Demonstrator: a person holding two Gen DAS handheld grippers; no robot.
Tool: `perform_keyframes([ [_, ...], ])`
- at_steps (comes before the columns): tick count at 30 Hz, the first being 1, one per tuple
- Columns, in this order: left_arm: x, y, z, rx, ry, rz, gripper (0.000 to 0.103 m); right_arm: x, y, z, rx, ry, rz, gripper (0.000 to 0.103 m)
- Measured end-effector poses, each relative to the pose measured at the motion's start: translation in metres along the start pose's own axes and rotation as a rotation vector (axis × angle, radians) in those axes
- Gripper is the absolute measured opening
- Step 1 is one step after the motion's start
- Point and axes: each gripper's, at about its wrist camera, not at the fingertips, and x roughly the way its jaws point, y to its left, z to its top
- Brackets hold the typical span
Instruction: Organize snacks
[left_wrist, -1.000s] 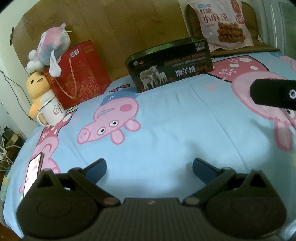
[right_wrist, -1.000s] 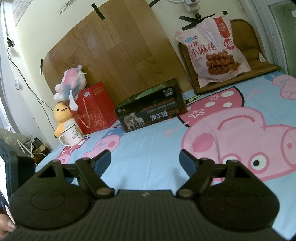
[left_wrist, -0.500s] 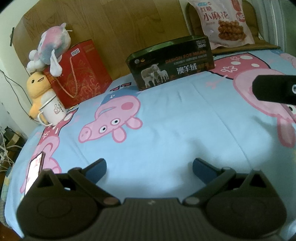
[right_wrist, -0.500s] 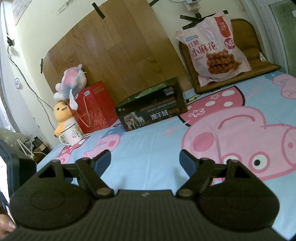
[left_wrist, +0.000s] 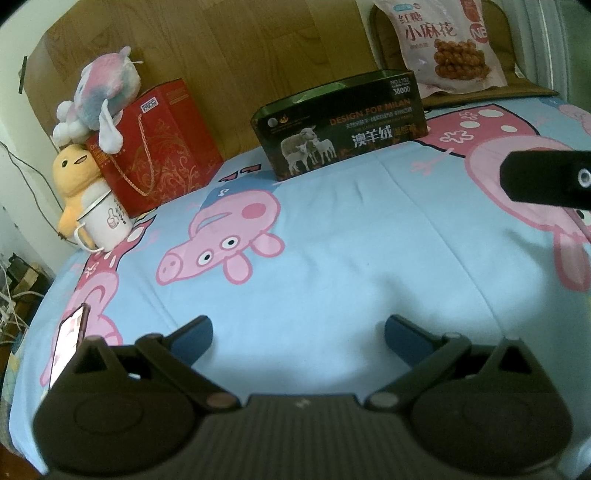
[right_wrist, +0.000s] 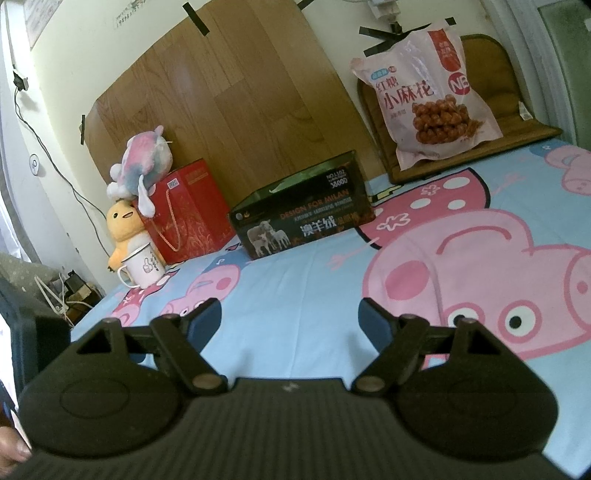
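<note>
Right now I have both tongs spread wide with nothing between their blue-padded fingers. The left tongs (left_wrist: 298, 338) hang over a bare stretch of the light blue cartoon-pig bedsheet (left_wrist: 332, 258), touching nothing; the right tongs (right_wrist: 290, 319) do the same over the same soft, faintly creased cloth (right_wrist: 295, 280). In the left view a black block of the right rig juts in at the right edge, well above the sheet.

The pink plastic snack bag printed with brown twisted dough pieces (right_wrist: 424, 99) stands upright at the far right of the bed head, leaning against a brown quilted cushion (right_wrist: 491, 62); in the left view the bag (left_wrist: 443, 40) shows at the top right, partly cut by the frame.

Just in front and to the left of it sits the dark green rectangular box with sheep pictures (left_wrist: 340, 125), its top apparently open, resting on the sheet. Further left stands a glossy red paper gift bag with a gold cord handle (left_wrist: 159, 144), with a fuzzy pink-and-blue plush toy (left_wrist: 99, 96) on top. Beside it a yellow plush duck (left_wrist: 74, 177) sits behind a white enamel mug (left_wrist: 105, 221) at the bed's left edge. A phone with a lit screen (left_wrist: 70, 339) lies near my left tongs. A wood-grain panel (right_wrist: 240, 92) backs the row.

Between the tongs and the box the sheet lies open.
</note>
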Motion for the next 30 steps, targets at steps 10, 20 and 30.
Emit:
perform_keyframes([
  [10,0.0,0.0,0.0,0.003,-0.002,0.0,0.103,0.0,0.0,0.0,0.001,-0.001,-0.001,0.083],
  [20,-0.005,0.0,-0.001,-0.011,-0.02,-0.03,0.103,-0.003,0.003,0.0,-0.011,-0.019,-0.002,0.083],
  [30,-0.011,0.004,0.001,-0.044,-0.045,-0.048,0.103,-0.008,0.008,0.002,-0.039,-0.044,-0.01,0.083],
])
